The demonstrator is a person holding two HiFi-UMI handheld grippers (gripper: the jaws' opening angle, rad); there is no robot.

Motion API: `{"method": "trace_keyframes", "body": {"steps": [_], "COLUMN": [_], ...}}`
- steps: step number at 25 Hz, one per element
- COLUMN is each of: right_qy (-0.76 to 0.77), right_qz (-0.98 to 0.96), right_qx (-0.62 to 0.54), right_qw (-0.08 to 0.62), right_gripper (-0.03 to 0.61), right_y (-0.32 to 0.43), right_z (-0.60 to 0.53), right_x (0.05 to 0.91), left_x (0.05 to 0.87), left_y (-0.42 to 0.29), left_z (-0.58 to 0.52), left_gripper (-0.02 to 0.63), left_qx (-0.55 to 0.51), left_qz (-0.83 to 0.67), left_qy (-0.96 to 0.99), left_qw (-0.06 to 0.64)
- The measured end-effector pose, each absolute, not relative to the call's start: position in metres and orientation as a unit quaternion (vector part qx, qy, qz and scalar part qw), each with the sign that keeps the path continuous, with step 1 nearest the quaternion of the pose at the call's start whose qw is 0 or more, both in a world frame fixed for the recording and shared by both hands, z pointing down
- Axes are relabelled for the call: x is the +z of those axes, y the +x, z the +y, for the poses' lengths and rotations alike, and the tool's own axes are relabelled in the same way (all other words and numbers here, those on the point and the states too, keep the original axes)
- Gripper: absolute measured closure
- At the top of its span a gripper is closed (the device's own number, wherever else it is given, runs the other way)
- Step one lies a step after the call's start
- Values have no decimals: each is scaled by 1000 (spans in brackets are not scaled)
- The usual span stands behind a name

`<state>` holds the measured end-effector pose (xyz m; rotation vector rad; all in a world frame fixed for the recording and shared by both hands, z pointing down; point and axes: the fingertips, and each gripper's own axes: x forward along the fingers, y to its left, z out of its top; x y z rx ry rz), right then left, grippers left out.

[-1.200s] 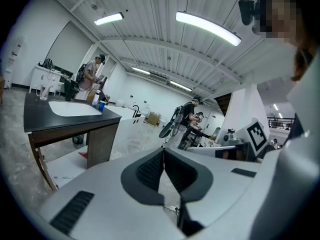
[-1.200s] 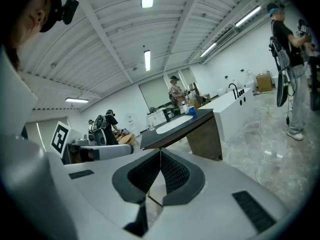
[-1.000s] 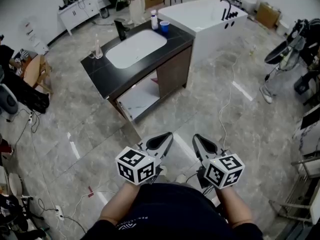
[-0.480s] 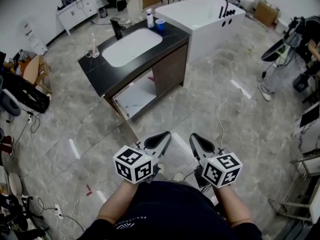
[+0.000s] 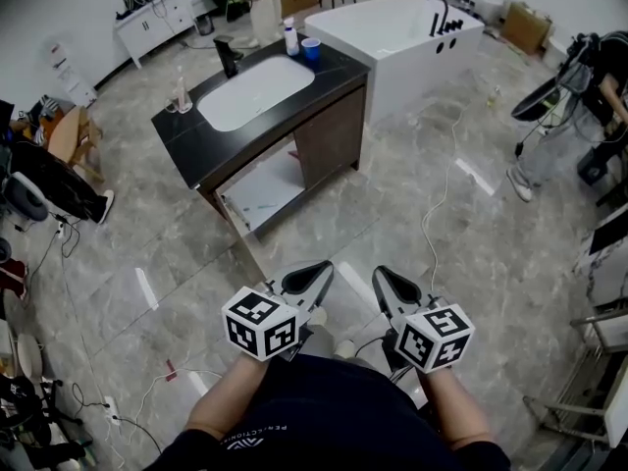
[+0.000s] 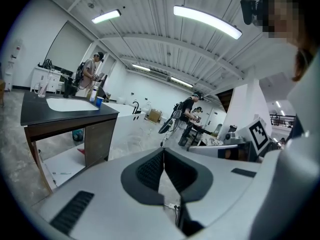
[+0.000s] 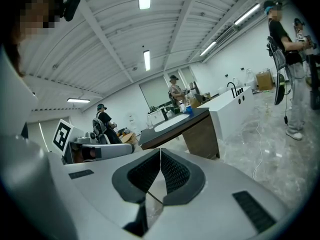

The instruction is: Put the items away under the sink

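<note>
Facing the sink (image 5: 253, 94) from well apart, left gripper (image 5: 328, 265) and right gripper (image 5: 378, 272) hold fingers closed and empty; bottle (image 5: 291, 37) and cup (image 5: 311, 49) stand on its tabletop (image 5: 201, 145), where approaching with fingers closed could topple them.

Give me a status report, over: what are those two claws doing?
Left claw shut, empty. Right claw shut, empty. Bottle and blue cup on the sink counter; cupboard below open. Cable on floor, right.
</note>
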<state>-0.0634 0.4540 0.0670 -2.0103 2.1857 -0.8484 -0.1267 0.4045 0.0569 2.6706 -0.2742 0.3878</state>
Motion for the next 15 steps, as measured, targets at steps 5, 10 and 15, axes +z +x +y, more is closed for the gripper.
{"method": "trace_keyframes", "body": {"steps": [5, 10, 15], "right_qy": [-653, -657, -661], "right_qz": [703, 699, 695], "right_qx": [-280, -280, -284], "right_qw": [30, 22, 17], "right_gripper": [543, 543, 543], "right_y": [-49, -31, -5], "right_z": [442, 423, 392], "right_x": [73, 75, 75], "left_x": [59, 65, 66], "left_y": [-111, -89, -67], "left_z": [392, 371, 336], "left_gripper": [604, 604, 604], "left_qx": [138, 141, 139], "left_qz": [-95, -89, -90], "left_qy": [962, 962, 960], "left_qw": [216, 217, 225]}}
